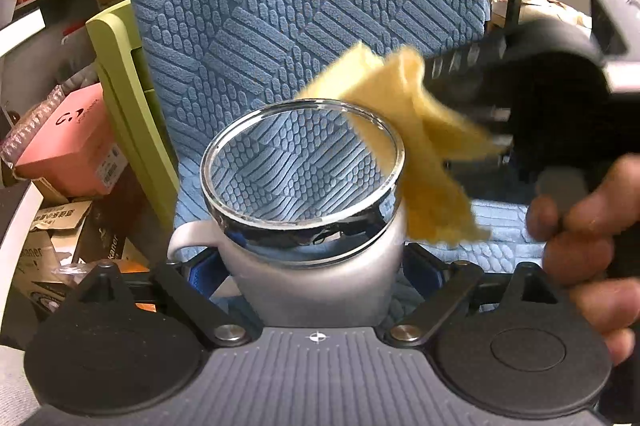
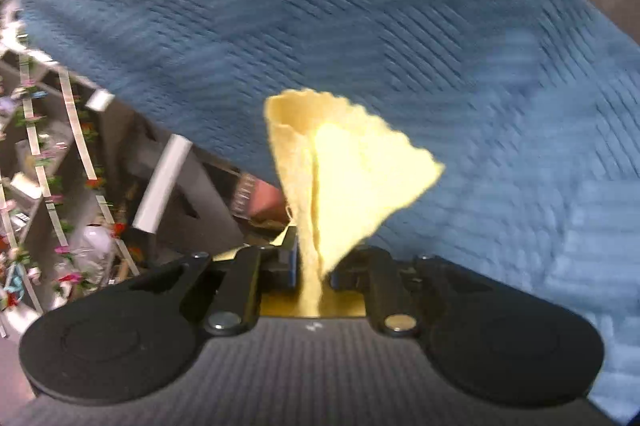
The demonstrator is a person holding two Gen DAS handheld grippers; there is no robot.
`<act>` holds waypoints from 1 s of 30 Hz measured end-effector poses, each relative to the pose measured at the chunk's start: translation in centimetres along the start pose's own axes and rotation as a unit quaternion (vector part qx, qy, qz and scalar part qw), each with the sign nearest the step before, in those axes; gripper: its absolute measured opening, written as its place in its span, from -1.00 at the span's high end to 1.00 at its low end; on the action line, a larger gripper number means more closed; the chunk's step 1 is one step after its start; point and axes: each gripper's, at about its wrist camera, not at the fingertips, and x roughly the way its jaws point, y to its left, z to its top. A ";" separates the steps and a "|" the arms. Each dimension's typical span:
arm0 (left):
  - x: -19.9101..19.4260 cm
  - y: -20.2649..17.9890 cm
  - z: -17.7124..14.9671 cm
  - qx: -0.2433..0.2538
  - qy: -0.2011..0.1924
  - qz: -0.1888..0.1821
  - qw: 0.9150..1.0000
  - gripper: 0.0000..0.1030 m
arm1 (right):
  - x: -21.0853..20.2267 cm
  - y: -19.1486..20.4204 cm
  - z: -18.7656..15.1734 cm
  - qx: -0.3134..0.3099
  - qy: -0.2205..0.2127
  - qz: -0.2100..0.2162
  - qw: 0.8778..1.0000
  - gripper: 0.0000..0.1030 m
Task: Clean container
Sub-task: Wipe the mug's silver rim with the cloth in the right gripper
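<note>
The left gripper (image 1: pixel 320 266) clamps the white jug (image 1: pixel 316 266); the right gripper (image 2: pixel 316 266) pinches a yellow cloth (image 2: pixel 344 177) at the jug's rim, so wiping looks barely begun.

white mug (image 1: pixel 320 278) with a side handle sticking out to the left, wide shiny metal rim around an open mouth, upright or close to it, wedged low in the left wrist view between the two gripper arms. looks clear through the top, blue patterned fabric showing inside the ring. yellow cloth (image 1: pixel 416 145), folded and floppy, draped over the right edge of the rim and hanging down the outside. same cloth (image 2: pixel 344 177) in the right wrist view fans up into a crumpled cone, pinched at its narrow bottom end. a bit blurry there.
</note>
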 end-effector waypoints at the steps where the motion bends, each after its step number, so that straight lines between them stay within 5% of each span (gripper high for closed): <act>1: 0.1 0.1 0.1 0.000 0.000 0.000 1.000 -0.80 | 0.1 -0.2 0.0 -0.002 0.006 -0.010 1.000 0.72; 4: 0.2 0.2 0.2 -0.007 0.001 -0.002 1.000 -0.80 | 0.2 -0.2 0.2 -0.005 0.013 -0.016 1.000 0.72; 7: 0.2 0.2 0.2 -0.008 0.001 -0.003 1.000 -0.80 | 0.0 1.1 0.7 -0.017 0.001 0.039 0.999 0.72; 15: 0.2 0.3 0.0 -0.014 -0.004 -0.009 1.000 -0.79 | 1.8 -0.2 1.3 -0.018 0.043 0.002 0.999 0.72; 20: 0.2 0.3 0.0 -0.012 -0.006 -0.011 1.000 -0.79 | 1.9 1.6 2.8 -0.051 0.067 0.069 0.994 0.71; 26: 0.1 0.2 -0.1 -0.011 -0.007 -0.010 1.000 -0.79 | 3.9 0.4 3.0 -0.049 0.111 0.022 0.992 0.71; 30: 0.1 0.1 -0.2 -0.008 -0.009 -0.010 1.000 -0.78 | 3.3 2.4 3.5 -0.070 0.106 0.076 0.989 0.71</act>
